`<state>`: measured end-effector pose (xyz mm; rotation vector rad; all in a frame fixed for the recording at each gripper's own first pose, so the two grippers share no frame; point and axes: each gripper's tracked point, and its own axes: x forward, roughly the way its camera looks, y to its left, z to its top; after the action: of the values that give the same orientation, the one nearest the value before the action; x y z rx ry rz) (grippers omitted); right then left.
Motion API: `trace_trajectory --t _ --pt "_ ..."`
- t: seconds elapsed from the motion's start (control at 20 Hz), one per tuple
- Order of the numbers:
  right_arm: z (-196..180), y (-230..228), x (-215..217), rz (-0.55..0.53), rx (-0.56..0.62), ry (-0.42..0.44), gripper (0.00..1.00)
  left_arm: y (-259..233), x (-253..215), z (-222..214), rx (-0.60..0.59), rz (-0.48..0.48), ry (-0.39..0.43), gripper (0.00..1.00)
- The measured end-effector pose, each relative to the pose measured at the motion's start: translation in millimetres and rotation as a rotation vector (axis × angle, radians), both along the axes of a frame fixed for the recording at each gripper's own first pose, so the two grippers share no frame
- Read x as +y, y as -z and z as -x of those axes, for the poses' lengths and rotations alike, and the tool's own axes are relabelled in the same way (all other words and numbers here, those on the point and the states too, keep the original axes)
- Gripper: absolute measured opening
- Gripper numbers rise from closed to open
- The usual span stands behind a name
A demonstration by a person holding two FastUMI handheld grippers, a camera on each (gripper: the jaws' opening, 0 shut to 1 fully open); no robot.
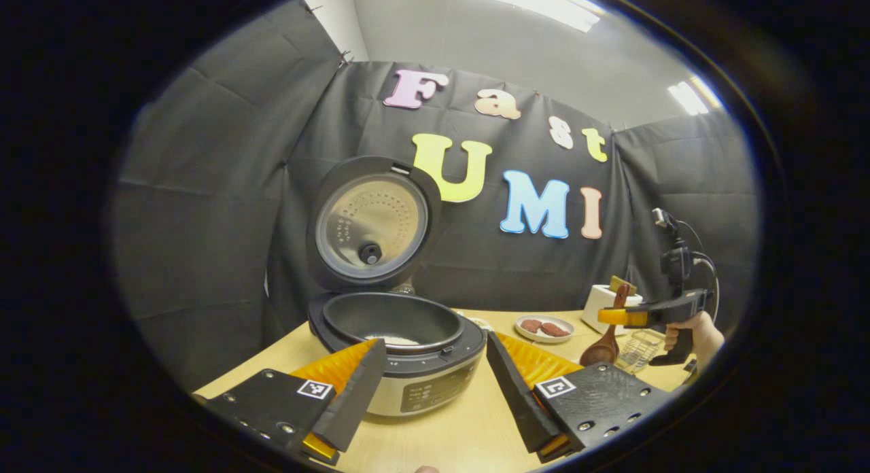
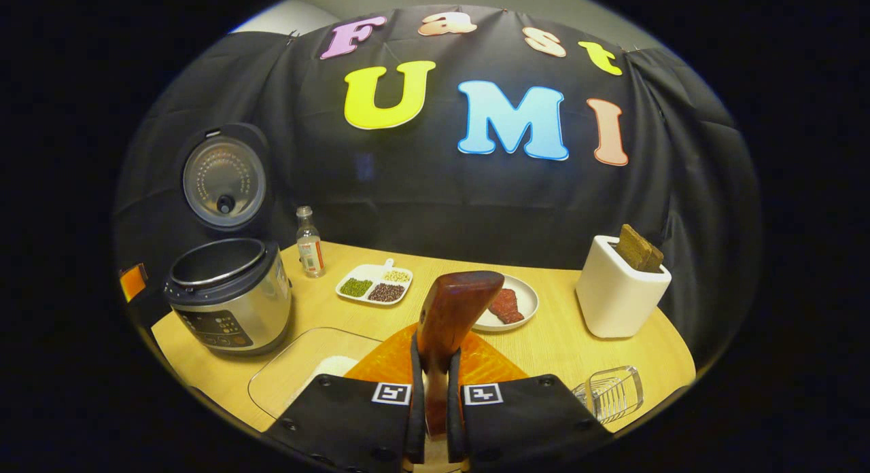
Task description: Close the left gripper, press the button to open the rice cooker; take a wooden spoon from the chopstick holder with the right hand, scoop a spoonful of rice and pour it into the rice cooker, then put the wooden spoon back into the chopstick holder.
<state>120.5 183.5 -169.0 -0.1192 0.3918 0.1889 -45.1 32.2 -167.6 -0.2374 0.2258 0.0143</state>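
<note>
The rice cooker (image 1: 408, 364) stands open with its lid (image 1: 370, 225) upright, and a little white rice lies in the dark pot. My left gripper (image 1: 435, 347) is open, its fingers on either side of the cooker's front and not touching it. At the far right, my right gripper (image 1: 612, 317) holds the wooden spoon (image 1: 601, 351) with the bowl hanging down, in front of the white chopstick holder (image 1: 601, 300). In the right gripper view, my right gripper (image 2: 435, 364) is shut on the wooden spoon (image 2: 452, 310). The chopstick holder (image 2: 618, 293) stands to the right, the rice cooker (image 2: 228, 300) far left.
A clear container with white rice (image 2: 306, 371) lies beside the cooker, just left of my right gripper. Behind it are a small bottle (image 2: 310, 242), a divided dish of beans (image 2: 374, 283) and a plate of red slices (image 2: 513, 303). A clear rack (image 2: 612, 391) sits at the front right.
</note>
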Motion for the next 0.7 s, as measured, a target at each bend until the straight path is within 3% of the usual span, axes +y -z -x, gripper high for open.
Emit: trace_trajectory --t 0.2,0.7 --pt "3 10 18 0.004 0.023 -0.03 0.14 3 4 2 0.005 -0.008 -0.005 0.92" --pt "23 31 86 -0.203 0.165 -0.115 0.14 7 21 17 0.0 -0.001 -0.031 0.92"
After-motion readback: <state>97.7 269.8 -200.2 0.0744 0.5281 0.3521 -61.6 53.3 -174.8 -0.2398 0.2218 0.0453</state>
